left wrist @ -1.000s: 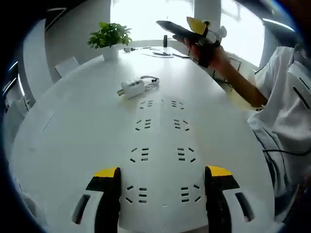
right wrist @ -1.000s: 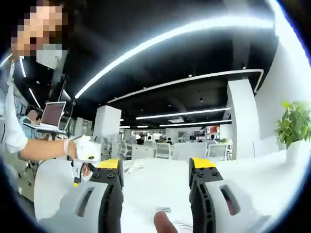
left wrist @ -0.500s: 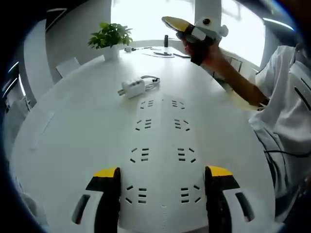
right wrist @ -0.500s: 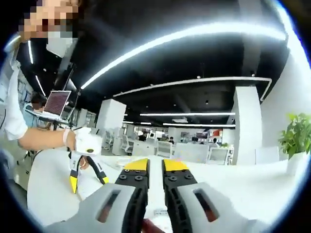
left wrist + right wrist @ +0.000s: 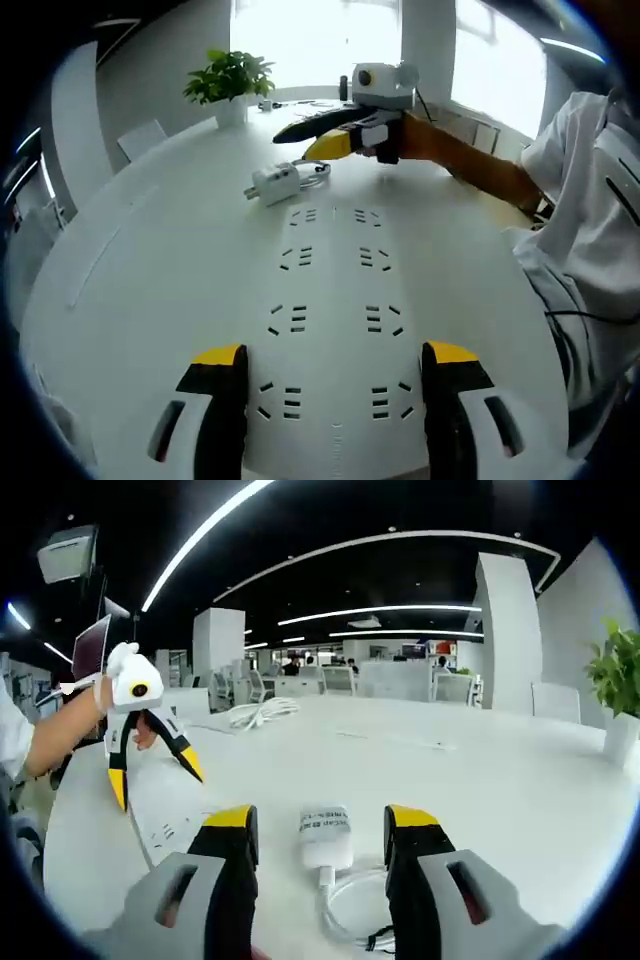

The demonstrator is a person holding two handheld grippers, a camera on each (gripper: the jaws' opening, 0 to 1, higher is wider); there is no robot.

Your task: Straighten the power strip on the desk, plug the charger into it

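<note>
A white power strip (image 5: 333,270) with two rows of sockets lies on the white desk (image 5: 150,290), running forward from between the jaws of my left gripper (image 5: 335,354). That gripper is open, one jaw on each side of the strip's near end. Beyond the strip's far end lies the white charger (image 5: 275,182) with its coiled cable (image 5: 312,170). My right gripper (image 5: 305,143) reaches in from the right, just above the charger. In the right gripper view the charger (image 5: 325,835) lies between the open jaws of my right gripper (image 5: 322,817), untouched. The left gripper (image 5: 155,780) hangs over the power strip (image 5: 170,815).
A potted plant (image 5: 228,75) stands at the desk's far side, and the same plant (image 5: 620,670) appears at the right edge of the right gripper view. Another white cable (image 5: 255,715) lies farther off on the desk. A person's sleeve (image 5: 590,200) is at the right.
My right gripper came down from the air to the charger; its jaws shut half a second ago and are open again. The left gripper and the power strip have not moved.
</note>
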